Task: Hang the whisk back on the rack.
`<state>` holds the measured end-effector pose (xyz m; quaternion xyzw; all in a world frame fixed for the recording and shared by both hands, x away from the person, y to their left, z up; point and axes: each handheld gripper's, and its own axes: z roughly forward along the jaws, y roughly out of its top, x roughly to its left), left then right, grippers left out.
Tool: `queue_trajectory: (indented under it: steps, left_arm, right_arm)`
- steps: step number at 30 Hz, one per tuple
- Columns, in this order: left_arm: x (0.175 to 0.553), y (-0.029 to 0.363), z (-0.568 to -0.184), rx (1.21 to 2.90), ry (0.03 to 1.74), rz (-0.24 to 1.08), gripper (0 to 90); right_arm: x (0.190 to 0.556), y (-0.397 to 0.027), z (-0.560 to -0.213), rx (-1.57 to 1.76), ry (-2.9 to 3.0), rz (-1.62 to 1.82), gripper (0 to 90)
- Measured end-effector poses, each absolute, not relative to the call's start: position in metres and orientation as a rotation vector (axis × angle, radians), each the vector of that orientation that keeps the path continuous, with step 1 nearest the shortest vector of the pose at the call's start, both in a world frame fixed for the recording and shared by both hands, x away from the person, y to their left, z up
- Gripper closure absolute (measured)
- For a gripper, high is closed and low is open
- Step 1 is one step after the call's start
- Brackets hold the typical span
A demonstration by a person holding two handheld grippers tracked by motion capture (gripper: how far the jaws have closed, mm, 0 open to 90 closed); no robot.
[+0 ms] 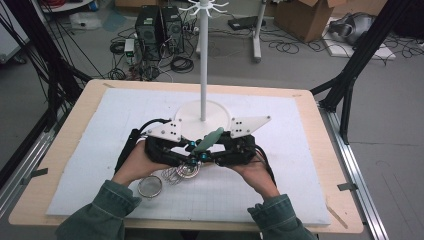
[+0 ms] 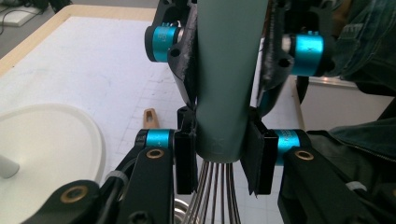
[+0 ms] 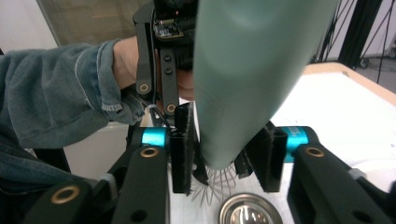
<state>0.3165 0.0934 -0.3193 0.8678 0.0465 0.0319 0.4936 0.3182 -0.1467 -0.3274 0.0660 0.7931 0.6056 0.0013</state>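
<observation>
The whisk (image 2: 227,79) is up off the table, between both claws. The left claw (image 2: 219,158) squeezes its green handle. The right claw (image 3: 229,156) looks shut on it too. The stand (image 1: 203,65) waits; hanging is left.

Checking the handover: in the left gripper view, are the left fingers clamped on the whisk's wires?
No, the left fingers press the green whisk handle at its lower end, with the wires hanging free below.
</observation>
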Motion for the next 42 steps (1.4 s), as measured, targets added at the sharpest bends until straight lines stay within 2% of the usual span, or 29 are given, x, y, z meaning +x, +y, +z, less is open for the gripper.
queue_trajectory:
  steps: [13,18,30,42]
  left_arm:
    - [0.315,0.097,-0.314,2.056,0.118,0.073,67.7]
    - [0.312,0.109,-0.31,2.031,0.153,0.114,58.2]
    - [0.303,0.154,-0.312,1.961,0.289,0.189,43.0]
    - [0.295,0.2,-0.326,1.928,0.41,0.255,31.6]
  right_arm:
    - [0.316,-0.142,-0.316,0.23,2.461,1.935,68.2]
    - [0.32,-0.139,-0.306,0.324,2.491,1.907,68.3]
    - [0.336,-0.144,-0.282,0.441,2.486,1.82,68.3]
    - [0.368,-0.156,-0.255,0.493,2.482,1.731,68.2]
